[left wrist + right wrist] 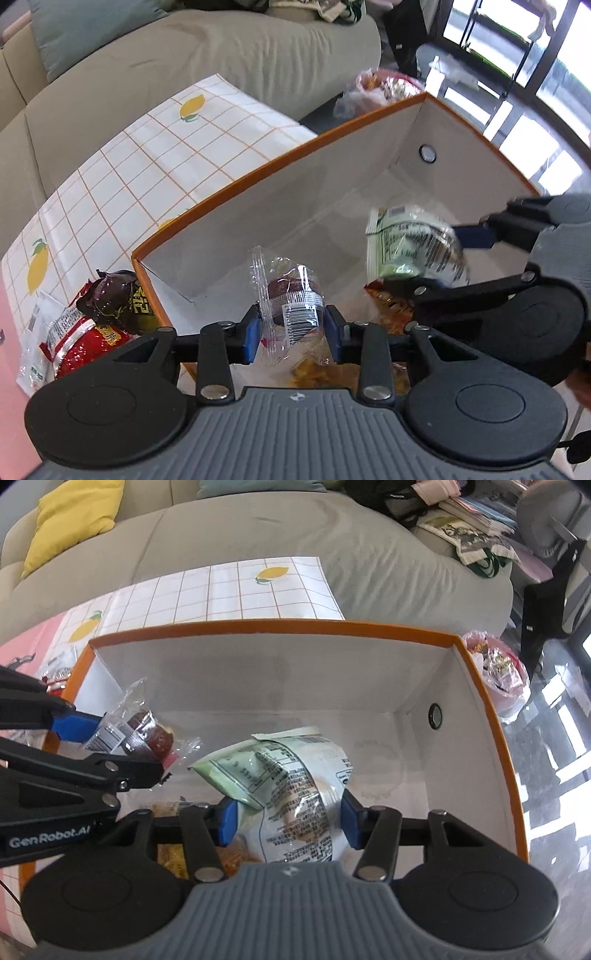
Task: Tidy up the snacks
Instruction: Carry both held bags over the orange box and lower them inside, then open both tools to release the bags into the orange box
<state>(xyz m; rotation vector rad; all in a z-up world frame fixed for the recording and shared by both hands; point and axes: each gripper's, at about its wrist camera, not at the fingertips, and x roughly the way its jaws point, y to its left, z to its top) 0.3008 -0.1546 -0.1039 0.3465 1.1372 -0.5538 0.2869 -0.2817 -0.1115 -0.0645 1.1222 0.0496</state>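
Green snack bag (291,794) between right tool (290,821) pads

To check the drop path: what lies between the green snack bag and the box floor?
In the right wrist view, orange-yellow snack packets lie under the green snack bag, inside the box.

Daylight came from the windows (517,74) at the right, blown out, with hard glare patches on the glossy floor (561,738). Box interior (258,675) was evenly lit with soft shadows. Strong fisheye bending at edges. Green packet (413,240) was motion-blurred in the left view, sharper in the right.
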